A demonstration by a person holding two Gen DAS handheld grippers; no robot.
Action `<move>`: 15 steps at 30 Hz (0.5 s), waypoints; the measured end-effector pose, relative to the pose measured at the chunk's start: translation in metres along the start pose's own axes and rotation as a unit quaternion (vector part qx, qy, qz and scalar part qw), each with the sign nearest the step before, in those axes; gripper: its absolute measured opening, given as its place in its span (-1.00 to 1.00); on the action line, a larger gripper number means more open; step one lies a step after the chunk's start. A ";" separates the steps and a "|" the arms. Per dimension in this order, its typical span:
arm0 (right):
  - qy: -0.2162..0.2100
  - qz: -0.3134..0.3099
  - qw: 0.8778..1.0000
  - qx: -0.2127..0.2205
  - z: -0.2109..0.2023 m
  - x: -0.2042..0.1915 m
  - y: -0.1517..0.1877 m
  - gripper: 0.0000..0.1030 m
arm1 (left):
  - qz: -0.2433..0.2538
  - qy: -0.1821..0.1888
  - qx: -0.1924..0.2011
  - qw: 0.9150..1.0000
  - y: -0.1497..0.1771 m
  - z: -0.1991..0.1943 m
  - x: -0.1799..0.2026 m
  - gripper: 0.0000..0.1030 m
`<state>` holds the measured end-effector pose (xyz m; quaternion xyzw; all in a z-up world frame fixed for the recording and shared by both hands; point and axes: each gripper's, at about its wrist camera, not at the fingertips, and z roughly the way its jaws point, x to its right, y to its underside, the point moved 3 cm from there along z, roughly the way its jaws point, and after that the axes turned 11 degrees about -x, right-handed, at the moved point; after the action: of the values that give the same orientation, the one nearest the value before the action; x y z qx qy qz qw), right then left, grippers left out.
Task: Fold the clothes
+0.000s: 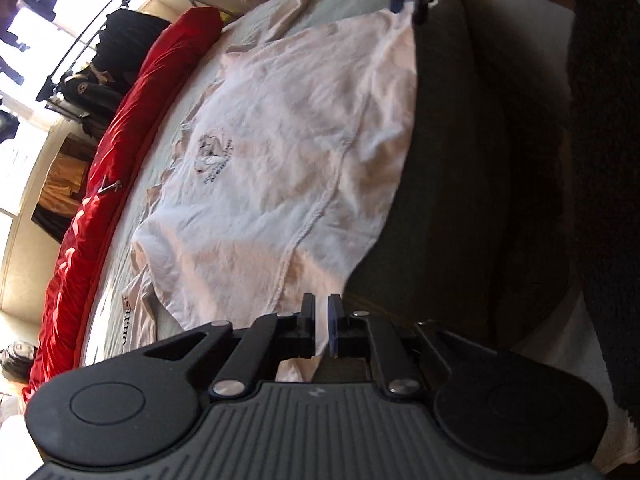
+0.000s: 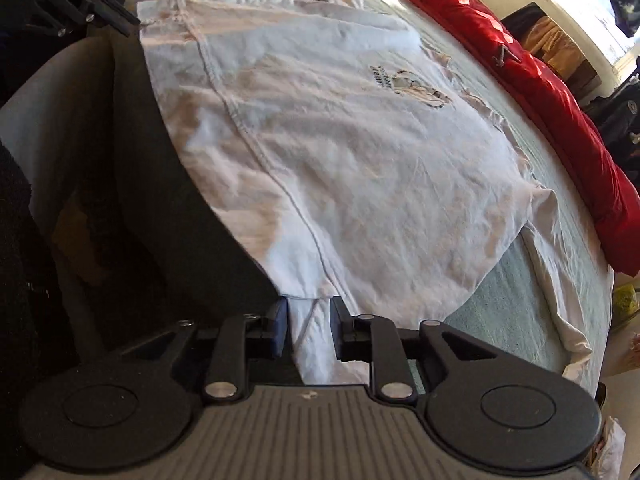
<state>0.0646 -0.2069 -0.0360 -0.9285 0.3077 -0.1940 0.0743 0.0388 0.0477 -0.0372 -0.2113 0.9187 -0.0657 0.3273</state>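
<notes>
In the left wrist view, the left gripper [image 1: 321, 326] is seen nearly closed on the hem of the white shirt [image 1: 288, 152], which is spread on the grey bed cover [image 1: 348, 4] beside a red quilt [image 1: 132, 128]. In the right wrist view, the right gripper [image 2: 308, 330] is clamped on a thicker bunch of the same hem. The shirt is not yet folded over; judging from this, the first fold is only being started.

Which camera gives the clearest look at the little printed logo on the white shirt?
The right wrist view: the logo on the shirt is sharper there. The left wrist view shows the same logo, slightly blurrier and turned sideways.
</notes>
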 end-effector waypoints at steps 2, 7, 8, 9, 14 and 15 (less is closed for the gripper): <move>-0.013 0.050 0.998 0.026 -0.010 0.022 -0.004 -0.28 | -0.094 -0.003 0.015 0.995 0.001 -0.003 -0.032 -0.81; -0.081 0.176 0.977 0.095 -0.030 0.072 -0.003 -0.09 | -0.325 0.049 0.028 0.944 0.021 0.021 -0.112 -0.71; -0.094 0.195 0.970 0.108 -0.034 0.080 -0.001 -0.08 | -0.360 0.062 0.029 0.930 0.026 0.027 -0.124 -0.70; -0.102 0.207 0.965 0.122 -0.039 0.084 0.001 0.01 | -0.379 0.066 0.030 0.923 0.028 0.034 -0.132 -0.68; -0.127 0.257 0.943 0.169 -0.048 0.101 0.005 0.22 | -0.463 0.092 0.034 0.881 0.037 0.073 -0.171 -0.34; -0.129 0.266 0.940 0.173 -0.047 0.103 0.005 0.22 | -0.481 0.111 0.035 0.869 0.038 0.089 -0.180 -0.23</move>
<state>0.1193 -0.2734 0.0381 -0.8029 0.4927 -0.0961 0.3215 0.2065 0.1611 -0.0131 -0.6072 0.7304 -0.2700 0.1580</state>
